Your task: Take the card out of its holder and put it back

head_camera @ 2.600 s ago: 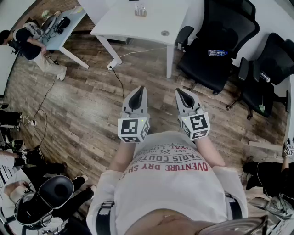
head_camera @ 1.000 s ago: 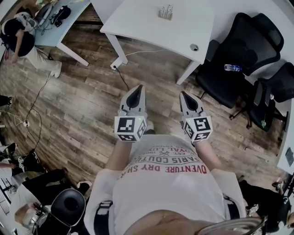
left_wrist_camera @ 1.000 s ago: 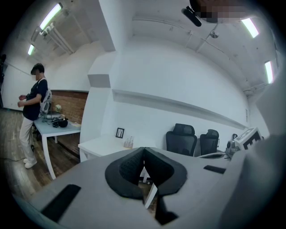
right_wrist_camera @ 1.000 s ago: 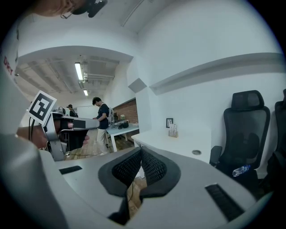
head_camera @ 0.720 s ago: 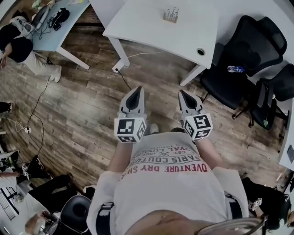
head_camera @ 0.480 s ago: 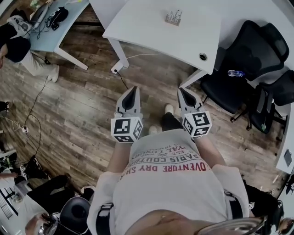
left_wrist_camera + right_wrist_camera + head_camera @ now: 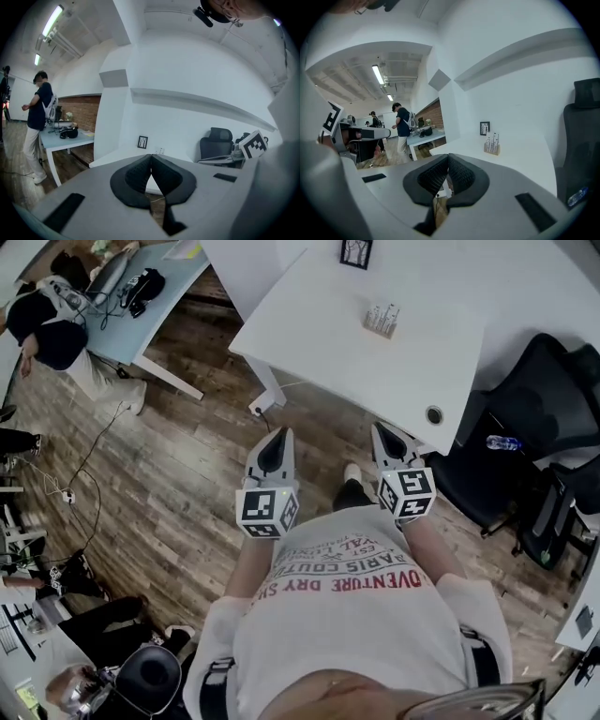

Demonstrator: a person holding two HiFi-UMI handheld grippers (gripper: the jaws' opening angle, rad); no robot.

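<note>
Head view: The card holder (image 7: 382, 321) stands on the white tabletop (image 7: 328, 352), in front of a small picture frame (image 7: 355, 252). White cards sit upright in it. The left gripper (image 7: 281, 433) and the right gripper (image 7: 380, 427) are held over the floor, short of the tabletop edge and well apart from the holder.

Left gripper view: The jaws are pressed together with nothing between them. The tabletop lies ahead. The holder cannot be identified with certainty here.

Right gripper view: The jaws are pressed together and empty. The card holder (image 7: 491, 149) appears ahead and to the right of the jaw line, well beyond the tips.

Handling: The card (image 7: 492, 139) is probably thin, light and flexible. Pinch its exposed upper edge and pull straight up. The holder looks light and may slide or tip, so brace it with the other gripper.
</note>
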